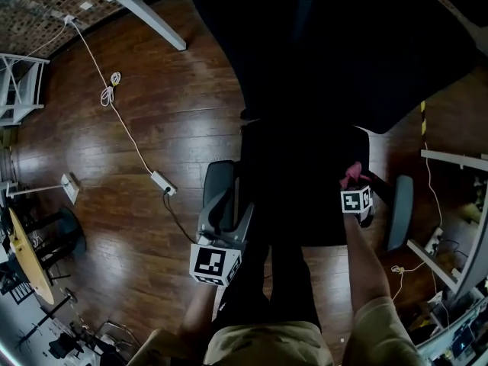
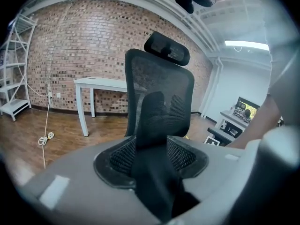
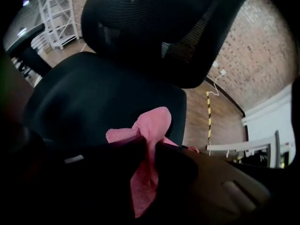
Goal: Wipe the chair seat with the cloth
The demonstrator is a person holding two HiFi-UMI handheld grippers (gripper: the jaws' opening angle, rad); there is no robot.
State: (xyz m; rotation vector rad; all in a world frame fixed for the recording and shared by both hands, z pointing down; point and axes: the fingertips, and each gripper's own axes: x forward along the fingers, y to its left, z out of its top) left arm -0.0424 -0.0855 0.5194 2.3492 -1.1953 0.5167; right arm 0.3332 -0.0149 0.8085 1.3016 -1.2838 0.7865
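White cable (image 1: 114,105) runs over the wood floor (image 1: 152,128) at far left, white table (image 1: 145,2) beyond it. Left gripper (image 1: 225,204) sits at the left edge of the chair seat (image 1: 305,204); its jaws stand a narrow gap apart, with only dark chair showing between them, can't tell if they touch anything. Black mesh backrest (image 2: 159,88) stands far behind the seat. Right gripper (image 1: 354,187) is clamped on the pink cloth (image 1: 351,174), bunched up, over the seat's right near part. Armrest (image 1: 400,212) just right of it.
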